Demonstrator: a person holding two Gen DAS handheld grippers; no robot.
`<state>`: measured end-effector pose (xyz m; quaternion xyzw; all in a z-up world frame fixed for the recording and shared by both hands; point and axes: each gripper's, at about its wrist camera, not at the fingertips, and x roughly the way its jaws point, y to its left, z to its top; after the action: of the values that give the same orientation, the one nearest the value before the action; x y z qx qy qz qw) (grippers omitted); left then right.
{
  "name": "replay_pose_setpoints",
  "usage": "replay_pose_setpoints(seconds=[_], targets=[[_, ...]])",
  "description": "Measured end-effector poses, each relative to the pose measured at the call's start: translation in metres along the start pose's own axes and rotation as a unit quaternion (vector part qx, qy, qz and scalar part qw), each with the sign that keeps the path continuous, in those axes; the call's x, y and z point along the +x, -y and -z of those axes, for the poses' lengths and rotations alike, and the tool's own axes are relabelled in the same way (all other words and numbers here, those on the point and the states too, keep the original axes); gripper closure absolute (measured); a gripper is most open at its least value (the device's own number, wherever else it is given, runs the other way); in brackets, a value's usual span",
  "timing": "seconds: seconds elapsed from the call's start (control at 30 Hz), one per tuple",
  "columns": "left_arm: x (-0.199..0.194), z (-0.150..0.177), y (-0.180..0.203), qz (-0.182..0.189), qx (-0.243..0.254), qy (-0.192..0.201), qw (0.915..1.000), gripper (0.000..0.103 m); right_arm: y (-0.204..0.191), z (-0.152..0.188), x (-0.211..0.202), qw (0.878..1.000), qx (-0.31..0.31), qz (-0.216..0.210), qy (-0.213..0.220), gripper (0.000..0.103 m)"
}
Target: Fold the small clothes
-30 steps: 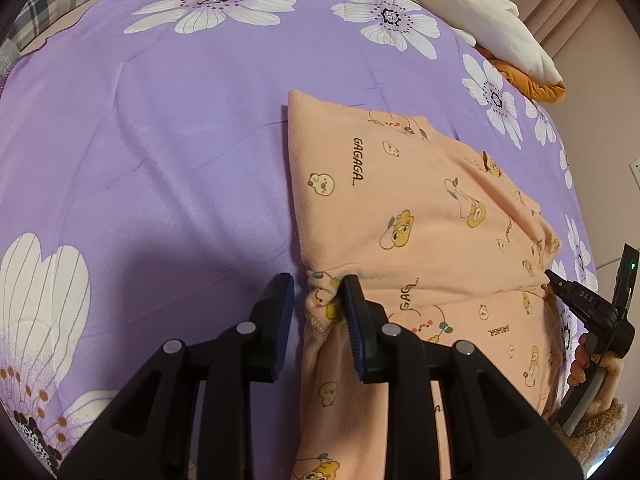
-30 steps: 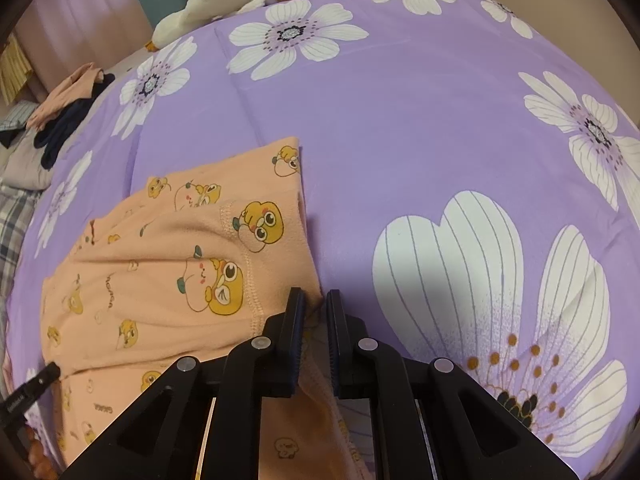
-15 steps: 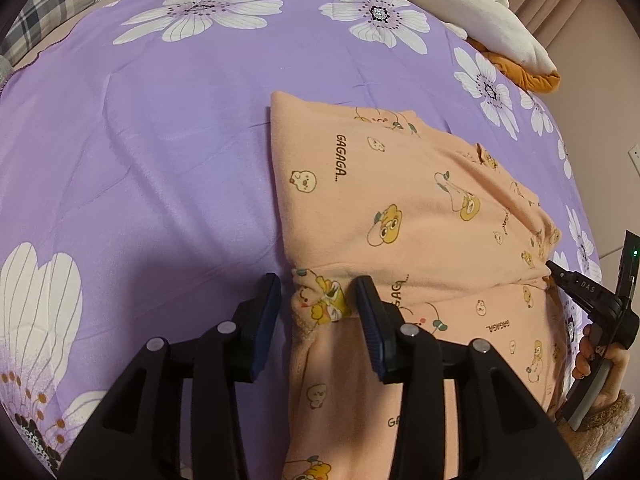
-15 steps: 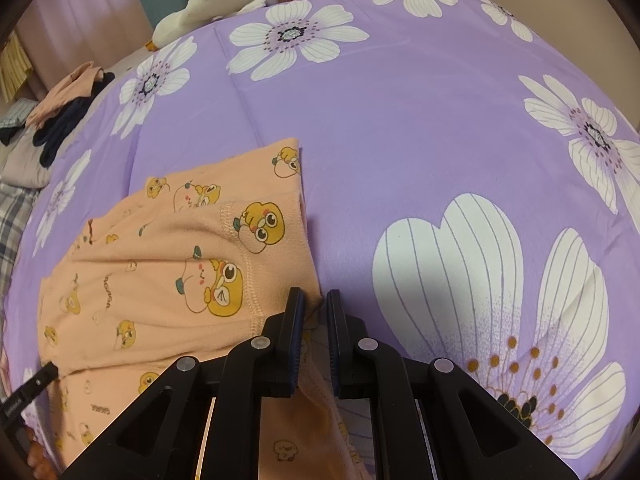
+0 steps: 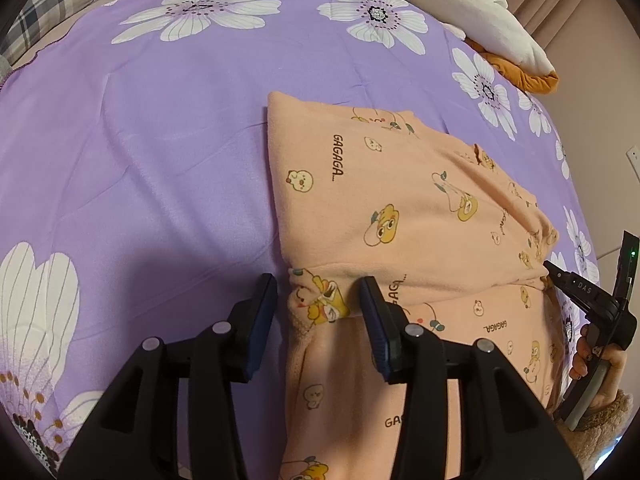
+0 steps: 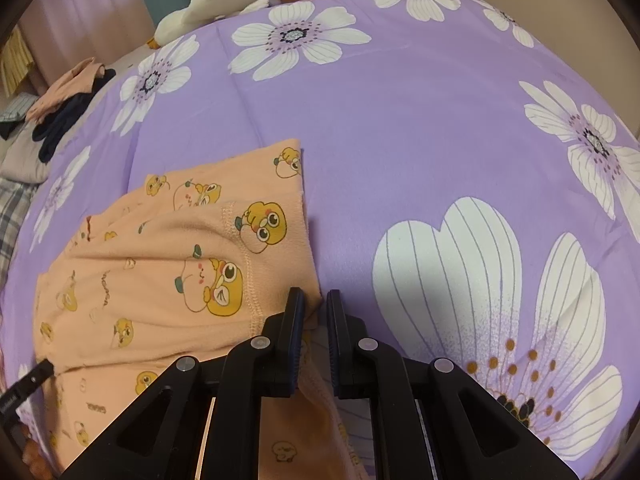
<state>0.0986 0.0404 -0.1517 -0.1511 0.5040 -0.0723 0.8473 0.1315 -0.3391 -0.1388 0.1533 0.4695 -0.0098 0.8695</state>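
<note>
Purple flowered bedspread (image 5: 160,152): broad bare stretch left of the garment. Left gripper (image 5: 318,300): jaws wide, straddling the bunched cuff corner, not closed on it. Peach printed garment (image 5: 400,208) (cartoon ducks, "GAGAGA"): folded, lying flat mid-bed, left edge straight. Right gripper (image 6: 316,320): jaws narrow, garment's right edge between them; whether pinched, cannot tell. Open bedspread beyond. White plush (image 5: 460,12) at far edge.

Left claw (image 5: 318,304) has spread wide, releasing folded corner of peach garment (image 5: 400,208).
</note>
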Motion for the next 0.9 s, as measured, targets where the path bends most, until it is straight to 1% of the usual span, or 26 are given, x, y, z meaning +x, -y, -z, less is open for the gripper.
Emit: replay_pose_setpoints(seconds=[0.2,0.27,0.4,0.43,0.5,0.53,0.57,0.63,0.7,0.77,0.83,0.9], targets=[[0.0,0.0,0.0,0.005,-0.004,0.002,1.0,0.056,-0.002,0.0,0.0,1.0,-0.005,0.005,0.002,0.095],[0.0,0.0,0.001,0.009,-0.005,0.002,0.9999,0.053,-0.003,0.0,0.0,1.0,-0.007,0.007,0.003,0.095],[-0.001,0.0,0.002,0.009,-0.003,0.003,1.0,0.053,-0.005,0.001,-0.001,1.0,-0.014,0.015,0.012,0.094],[-0.002,0.0,0.002,0.007,-0.003,0.002,1.0,0.053,-0.007,0.001,-0.002,1.0,-0.019,0.021,0.014,0.092],[-0.008,0.001,0.006,-0.008,-0.005,0.001,1.0,0.055,-0.008,0.001,-0.008,0.999,-0.031,0.037,0.022,0.083],[-0.013,0.002,0.01,-0.021,0.002,0.002,0.9998,0.056,-0.007,0.001,-0.013,0.998,-0.03,0.04,0.03,0.07],[-0.021,0.006,0.015,-0.03,0.012,0.012,0.9994,0.056,-0.004,0.0,-0.02,0.998,-0.025,0.035,0.044,0.051],[-0.04,0.017,0.023,-0.032,0.032,0.04,0.9982,0.054,0.003,0.003,-0.04,0.997,-0.009,0.007,0.076,0.034],[-0.06,0.032,0.027,-0.022,0.041,0.051,0.9976,0.048,0.009,0.009,-0.058,0.996,-0.002,-0.023,0.086,0.033],[-0.074,0.047,0.026,-0.01,0.038,0.057,0.9976,0.04,0.014,0.02,-0.075,0.995,-0.004,-0.062,0.077,0.033],[-0.087,0.064,0.026,0.01,0.035,0.059,0.9976,0.036,0.015,0.032,-0.084,0.994,-0.009,-0.092,0.066,0.033],[-0.092,0.076,0.027,0.021,0.035,0.054,0.9977,0.036,0.016,0.045,-0.087,0.992,-0.017,-0.112,0.053,0.033]])
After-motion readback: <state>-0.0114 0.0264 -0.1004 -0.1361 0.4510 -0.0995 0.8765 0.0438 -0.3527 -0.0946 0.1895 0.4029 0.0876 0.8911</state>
